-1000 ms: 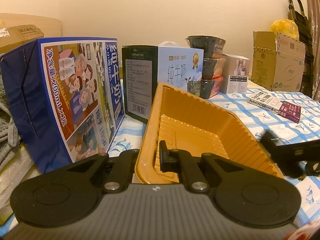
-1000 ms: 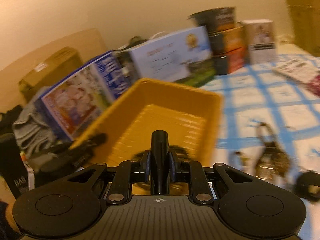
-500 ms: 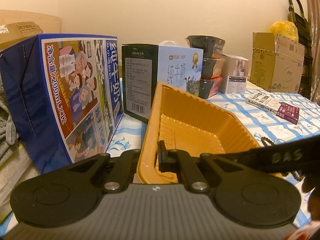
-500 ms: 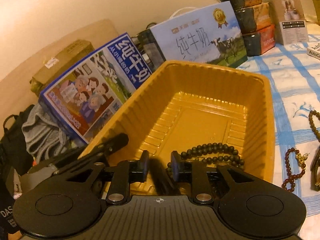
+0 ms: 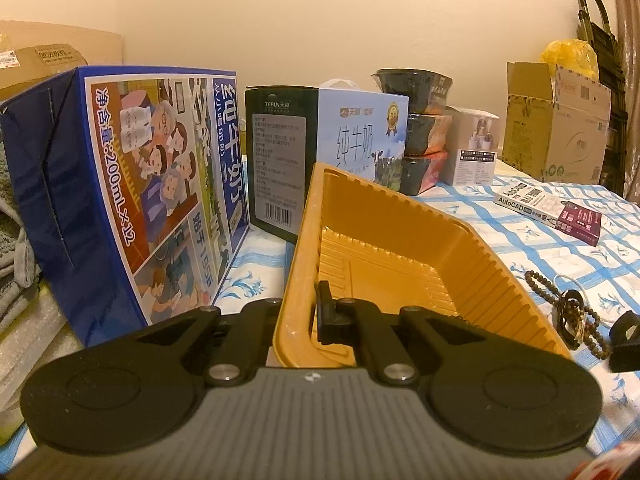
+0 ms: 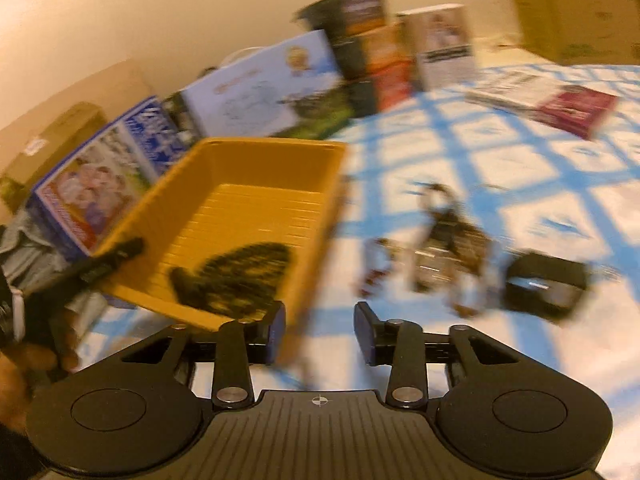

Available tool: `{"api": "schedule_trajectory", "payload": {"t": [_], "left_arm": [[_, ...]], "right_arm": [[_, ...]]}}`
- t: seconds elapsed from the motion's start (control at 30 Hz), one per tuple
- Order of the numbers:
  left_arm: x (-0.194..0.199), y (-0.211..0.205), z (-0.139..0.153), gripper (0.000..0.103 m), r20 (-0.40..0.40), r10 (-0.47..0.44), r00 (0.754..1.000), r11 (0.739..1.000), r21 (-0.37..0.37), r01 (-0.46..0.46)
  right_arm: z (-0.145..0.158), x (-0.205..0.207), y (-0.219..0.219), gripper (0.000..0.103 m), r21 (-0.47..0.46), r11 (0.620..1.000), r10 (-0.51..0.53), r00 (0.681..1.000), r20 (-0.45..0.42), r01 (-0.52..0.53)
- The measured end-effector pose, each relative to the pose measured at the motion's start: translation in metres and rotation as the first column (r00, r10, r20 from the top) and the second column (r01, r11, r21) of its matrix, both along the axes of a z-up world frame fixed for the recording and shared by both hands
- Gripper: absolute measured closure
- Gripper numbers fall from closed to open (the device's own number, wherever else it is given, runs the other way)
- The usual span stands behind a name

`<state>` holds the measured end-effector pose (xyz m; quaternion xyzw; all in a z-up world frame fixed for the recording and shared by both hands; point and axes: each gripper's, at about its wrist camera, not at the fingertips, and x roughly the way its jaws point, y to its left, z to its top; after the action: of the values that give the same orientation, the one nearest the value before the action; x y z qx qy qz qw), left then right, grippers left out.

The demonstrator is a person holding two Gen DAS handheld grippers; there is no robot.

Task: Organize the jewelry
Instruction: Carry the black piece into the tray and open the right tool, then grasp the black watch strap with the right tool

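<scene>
A yellow plastic tray (image 5: 400,236) sits on the blue-checked tablecloth. My left gripper (image 5: 298,316) is shut on the tray's near-left rim. In the right wrist view, which is motion-blurred, a black bead bracelet (image 6: 236,276) lies in the tray (image 6: 256,196). My right gripper (image 6: 320,332) is open and empty, just off the tray's near right corner. More jewelry lies on the cloth right of the tray: a brown bead string and a key-like bunch (image 5: 572,312), also showing in the right wrist view (image 6: 444,240), with a black object (image 6: 544,284) beside it.
Milk cartons (image 5: 132,188) and a dark box (image 5: 280,160) stand left of and behind the tray. Stacked bowls (image 5: 420,128), a white box (image 5: 476,148), a cardboard box (image 5: 556,124) and a book (image 5: 548,208) are farther back and right.
My right gripper has let go of the black bead bracelet in the tray, opened wider and swung right and back. The left gripper keeps its hold on the tray rim.
</scene>
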<state>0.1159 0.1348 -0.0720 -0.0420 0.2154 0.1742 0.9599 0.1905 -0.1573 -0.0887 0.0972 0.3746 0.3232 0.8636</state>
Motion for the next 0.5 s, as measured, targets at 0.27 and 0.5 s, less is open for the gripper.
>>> {"api": "schedule_trajectory", "payload": {"t": [0.27,0.5], "left_arm": [[0.001,-0.003,0.002,0.098,-0.003,0.0,1.0,1.0,0.017,0.0],[0.003,-0.005,0.003,0.098,-0.004,-0.004,1.0,1.0,0.028,0.004]], "right_arm": [[-0.006,0.005,-0.082,0.043,-0.059,0.969,-0.239,0.971,-0.01,0.238],[-0.011,0.031,-0.122,0.043,0.016,0.929,-0.369,0.927,-0.063,0.37]]}}
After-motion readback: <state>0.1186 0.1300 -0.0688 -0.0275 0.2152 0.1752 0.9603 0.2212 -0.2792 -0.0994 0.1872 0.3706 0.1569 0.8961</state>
